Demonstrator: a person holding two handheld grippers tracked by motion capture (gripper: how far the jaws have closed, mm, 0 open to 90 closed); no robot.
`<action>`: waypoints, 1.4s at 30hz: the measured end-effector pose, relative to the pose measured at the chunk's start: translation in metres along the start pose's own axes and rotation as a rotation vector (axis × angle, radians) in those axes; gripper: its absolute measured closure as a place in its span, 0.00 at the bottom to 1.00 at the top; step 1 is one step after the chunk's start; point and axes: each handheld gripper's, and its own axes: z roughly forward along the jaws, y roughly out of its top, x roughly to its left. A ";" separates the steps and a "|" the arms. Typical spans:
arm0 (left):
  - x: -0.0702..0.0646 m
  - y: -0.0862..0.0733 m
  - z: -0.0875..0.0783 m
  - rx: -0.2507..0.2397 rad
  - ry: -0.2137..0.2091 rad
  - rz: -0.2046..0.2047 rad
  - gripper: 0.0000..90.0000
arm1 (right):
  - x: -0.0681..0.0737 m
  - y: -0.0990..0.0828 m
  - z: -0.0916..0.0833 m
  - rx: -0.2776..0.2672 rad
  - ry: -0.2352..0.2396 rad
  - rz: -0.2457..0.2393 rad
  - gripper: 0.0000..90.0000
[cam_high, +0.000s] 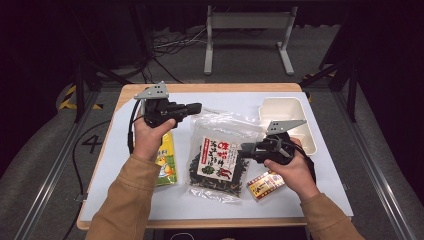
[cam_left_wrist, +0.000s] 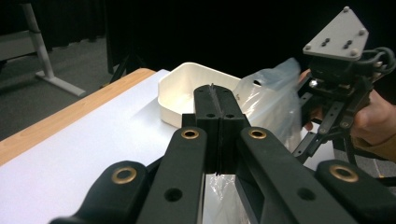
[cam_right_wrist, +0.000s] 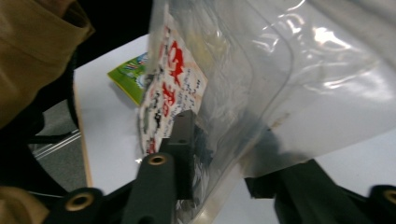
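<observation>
Nearest item, near edge of the table (cam_high: 125, 210): two tan sleeves, one hand on each gripper. Right gripper (cam_high: 246, 148): held over the right half of the table, pointing toward its left edge, jaws set either side of the right edge of the clear seaweed bag (cam_high: 217, 159); in the right gripper view the bag (cam_right_wrist: 261, 93) hangs between the two black jaws, one jaw lying against the printed face and the other behind the film; whether the pads press the film cannot be told. Left gripper (cam_high: 194, 107): held above the far left part of the table, pointing toward the right edge, jaws fully closed together with nothing between them, as the left gripper view (cam_left_wrist: 216, 108) shows. Seaweed bag: middle of the table, dark contents in its lower part, a white, red and black label on its face, crumpled clear film toward the far edge. Green and yellow packet (cam_high: 167, 162): flat near the left edge, partly under the left forearm. Small yellow and red box (cam_high: 265, 185): toward the near right corner, just beside the bag and below the right hand. Cream tray (cam_high: 310, 135): far right corner, open side up, behind the right gripper. Table: white sheet over a wooden top.
</observation>
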 end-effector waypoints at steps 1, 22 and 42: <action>0.000 0.000 0.000 0.000 -0.001 0.000 1.00 | 0.001 0.001 0.000 0.000 0.007 -0.007 0.82; -0.005 0.001 -0.016 0.027 -0.002 -0.010 0.67 | 0.014 0.007 -0.017 -0.033 0.038 0.017 0.91; -0.014 -0.023 -0.031 0.215 0.121 -0.002 0.52 | 0.023 0.027 -0.050 -0.046 -0.048 -0.024 0.91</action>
